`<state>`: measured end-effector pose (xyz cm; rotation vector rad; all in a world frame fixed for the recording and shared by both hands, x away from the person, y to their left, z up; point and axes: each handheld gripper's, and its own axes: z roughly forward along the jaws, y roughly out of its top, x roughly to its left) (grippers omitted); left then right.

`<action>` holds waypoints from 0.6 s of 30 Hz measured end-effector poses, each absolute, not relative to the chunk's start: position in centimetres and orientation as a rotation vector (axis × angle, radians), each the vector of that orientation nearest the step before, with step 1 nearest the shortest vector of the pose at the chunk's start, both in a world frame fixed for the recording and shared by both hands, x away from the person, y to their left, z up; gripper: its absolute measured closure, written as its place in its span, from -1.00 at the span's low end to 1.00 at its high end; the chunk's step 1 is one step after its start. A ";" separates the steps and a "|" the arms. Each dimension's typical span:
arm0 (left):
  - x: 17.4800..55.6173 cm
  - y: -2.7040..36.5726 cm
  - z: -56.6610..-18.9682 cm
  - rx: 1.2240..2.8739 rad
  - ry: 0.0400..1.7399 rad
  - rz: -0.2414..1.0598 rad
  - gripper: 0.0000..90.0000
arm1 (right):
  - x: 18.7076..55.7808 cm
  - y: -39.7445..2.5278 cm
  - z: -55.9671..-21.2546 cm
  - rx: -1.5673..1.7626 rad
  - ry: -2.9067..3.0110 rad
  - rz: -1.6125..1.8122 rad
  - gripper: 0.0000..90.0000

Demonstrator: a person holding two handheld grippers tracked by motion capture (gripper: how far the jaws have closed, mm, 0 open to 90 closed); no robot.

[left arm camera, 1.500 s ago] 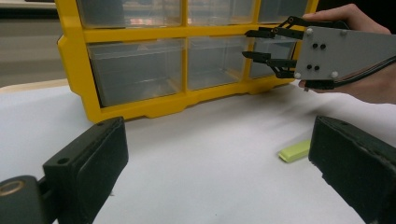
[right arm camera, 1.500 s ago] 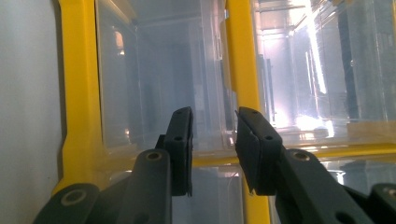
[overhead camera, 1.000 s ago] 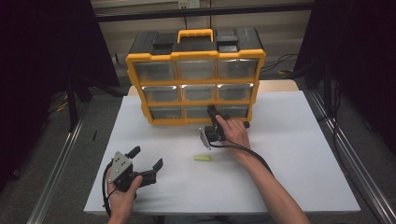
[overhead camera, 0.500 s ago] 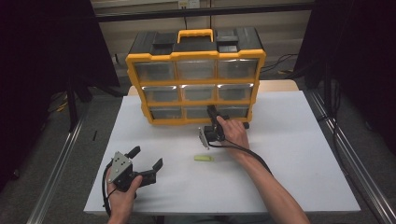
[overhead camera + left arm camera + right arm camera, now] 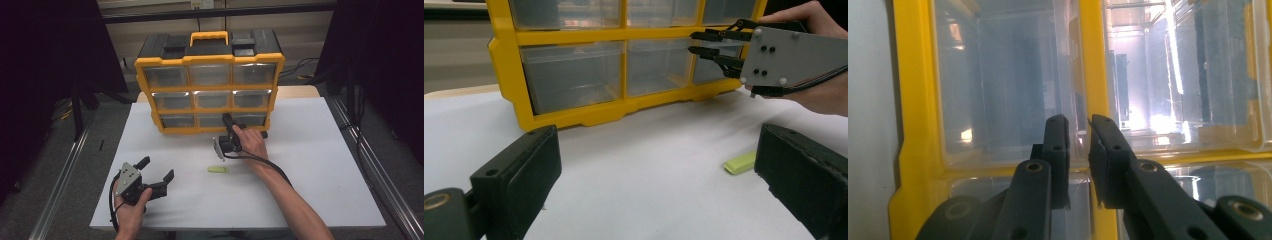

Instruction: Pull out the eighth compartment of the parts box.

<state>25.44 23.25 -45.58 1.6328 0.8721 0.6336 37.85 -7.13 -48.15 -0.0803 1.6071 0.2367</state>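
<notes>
A yellow organizer [image 5: 209, 90] with clear drawers stands at the back of the white table [image 5: 310, 175]. My right gripper [image 5: 227, 120], turned on its side, has its jaws nearly together on the top lip of a bottom-row drawer [image 5: 1008, 90], by the divider between the middle and right drawers. The left gripper view shows it too, the right gripper [image 5: 696, 42] touching the organizer [image 5: 574, 35]. My left gripper [image 5: 157, 168] rests open at the table's front left, nothing between its jaws. A small light-green piece [image 5: 218, 170] lies on the table between the two grippers.
The organizer has a black top with a yellow carry handle [image 5: 210, 36]. Its drawers all sit pushed in and look empty. Metal rails [image 5: 65, 170] run along both sides of the table. The green piece [image 5: 740, 163] lies just ahead of my left gripper's right jaw.
</notes>
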 end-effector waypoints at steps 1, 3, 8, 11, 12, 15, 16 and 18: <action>25.4 23.3 -45.6 1.632 0.874 0.640 -0.89 | 37.8 -7.1 -48.2 -0.066 1.617 0.238 0.75; 25.4 23.2 -45.6 1.624 0.874 0.640 -0.89 | 37.6 -7.1 -48.2 -0.061 1.634 0.235 0.74; 25.5 23.3 -45.6 1.620 0.877 0.636 -0.89 | 37.2 -7.2 -48.0 -0.075 1.628 0.236 0.74; 25.5 23.3 -45.6 1.621 0.875 0.638 -0.89 | 37.0 -7.3 -48.1 -0.086 1.622 0.241 0.75; 25.5 23.3 -45.6 1.622 0.875 0.638 -0.89 | 36.9 -7.3 -48.1 -0.073 1.624 0.250 0.75; 25.5 23.3 -45.6 1.622 0.875 0.637 -0.89 | 36.7 -7.3 -48.1 -0.079 1.628 0.255 0.75; 25.4 23.3 -45.6 1.620 0.877 0.635 -0.89 | 36.6 -7.3 -48.0 -0.088 1.628 0.241 0.75; 25.5 23.3 -45.7 1.623 0.873 0.626 -0.89 | 36.5 -7.4 -48.1 -0.074 1.628 0.254 0.75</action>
